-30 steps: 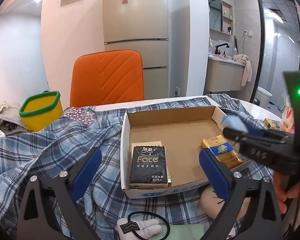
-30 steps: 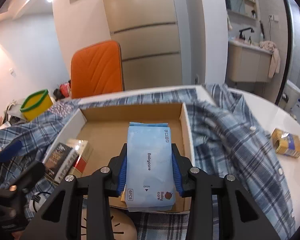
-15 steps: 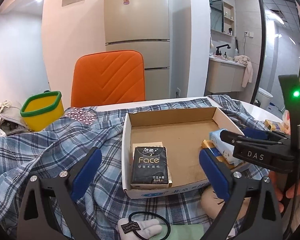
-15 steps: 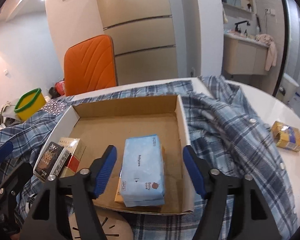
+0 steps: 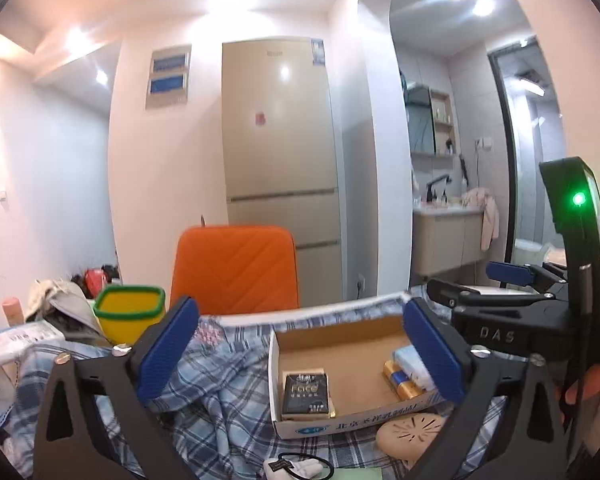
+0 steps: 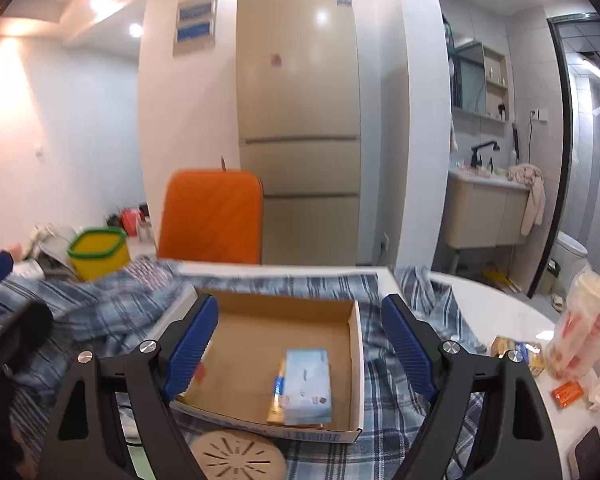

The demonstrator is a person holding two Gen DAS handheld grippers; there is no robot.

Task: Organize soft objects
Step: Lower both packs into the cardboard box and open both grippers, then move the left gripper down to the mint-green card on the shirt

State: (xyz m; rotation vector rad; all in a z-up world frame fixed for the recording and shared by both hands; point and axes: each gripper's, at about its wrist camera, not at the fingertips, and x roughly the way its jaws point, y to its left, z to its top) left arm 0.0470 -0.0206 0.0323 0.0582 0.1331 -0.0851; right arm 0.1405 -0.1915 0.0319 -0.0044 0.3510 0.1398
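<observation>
A shallow cardboard box [image 6: 354, 360] [image 5: 274, 364] lies on a blue plaid shirt [image 6: 100, 300] [image 5: 220, 384]. In it a light-blue tissue pack [image 6: 307, 386] [image 5: 410, 366] rests on a gold pack [image 5: 400, 382] at the right side. A black "Face" tissue pack [image 5: 305, 398] lies at the box's left front. My right gripper [image 6: 300, 352] is open and empty, raised above and behind the box. My left gripper [image 5: 300, 354] is open and empty, raised over the box's left edge. The right gripper shows at the right of the left wrist view.
A beige round vented object [image 6: 238, 456] [image 5: 410, 436] lies before the box. A yellow, green-rimmed tub [image 5: 130, 318] [image 6: 98, 254] stands far left. An orange chair [image 5: 234, 266] stands behind the table. Gold packs [image 6: 512, 350] and a plastic cup [image 6: 584, 320] lie right. A black hair tie [image 5: 304, 466] lies near.
My right gripper opened, left the light-blue tissue pack in the box on the gold pack, and drew back and up. My left gripper also rose and tilted up.
</observation>
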